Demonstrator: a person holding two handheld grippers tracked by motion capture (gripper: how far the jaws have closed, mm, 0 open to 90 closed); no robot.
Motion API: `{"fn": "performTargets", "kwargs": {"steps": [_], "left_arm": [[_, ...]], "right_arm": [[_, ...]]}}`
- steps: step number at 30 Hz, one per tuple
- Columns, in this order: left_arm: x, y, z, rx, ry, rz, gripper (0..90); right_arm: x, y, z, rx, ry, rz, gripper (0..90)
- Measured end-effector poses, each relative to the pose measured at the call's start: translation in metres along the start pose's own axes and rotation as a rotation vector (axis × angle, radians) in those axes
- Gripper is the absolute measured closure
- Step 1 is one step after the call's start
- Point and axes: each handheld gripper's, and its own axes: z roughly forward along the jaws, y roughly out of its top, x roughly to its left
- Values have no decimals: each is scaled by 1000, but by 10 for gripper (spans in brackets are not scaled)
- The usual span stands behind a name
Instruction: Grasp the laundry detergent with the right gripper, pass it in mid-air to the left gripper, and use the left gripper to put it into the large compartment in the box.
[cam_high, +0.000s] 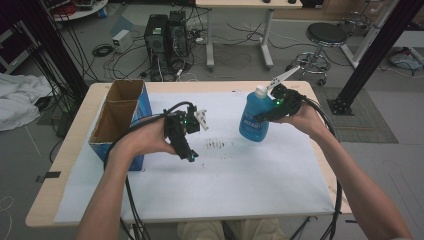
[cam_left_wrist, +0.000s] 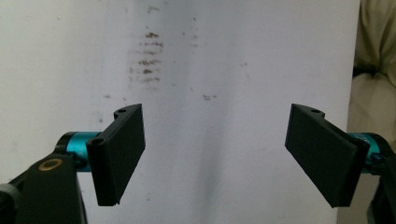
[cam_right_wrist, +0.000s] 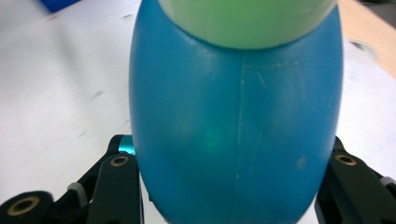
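White paper (cam_high: 225, 175) covers most of the tabletop (cam_high: 70, 150), and we see both hands above it. Our right hand-held gripper (cam_high: 276, 106) is clamped on the blue bottle (cam_high: 254, 120), jaws pressing its two sides, near the far right corner. Our left hand-held gripper (cam_high: 190, 150) stands wide apart with nothing between its jaws, over bare, faintly smudged paper just beside the open cardboard box (cam_high: 120, 115) at the left edge. Between us and the near edge the paper lies free.
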Motion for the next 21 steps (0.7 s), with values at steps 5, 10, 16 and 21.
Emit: {"fn": "performTargets", "kwargs": {"steps": [5,10,16,21], "left_arm": [[10,14,-17,-23,-4,-2,201],[18,29,-29,-56,-14,-3,201],[27,44,-28,-53,-22,-13,201],[33,55,-22,-52,-40,-11,201]], "right_arm": [[20,12,6,36,59,-158,465],[34,19,15,50,100,-261,465],[47,25,28,48,180,-326,465],[51,27,33,54,204,-358,463]]}}
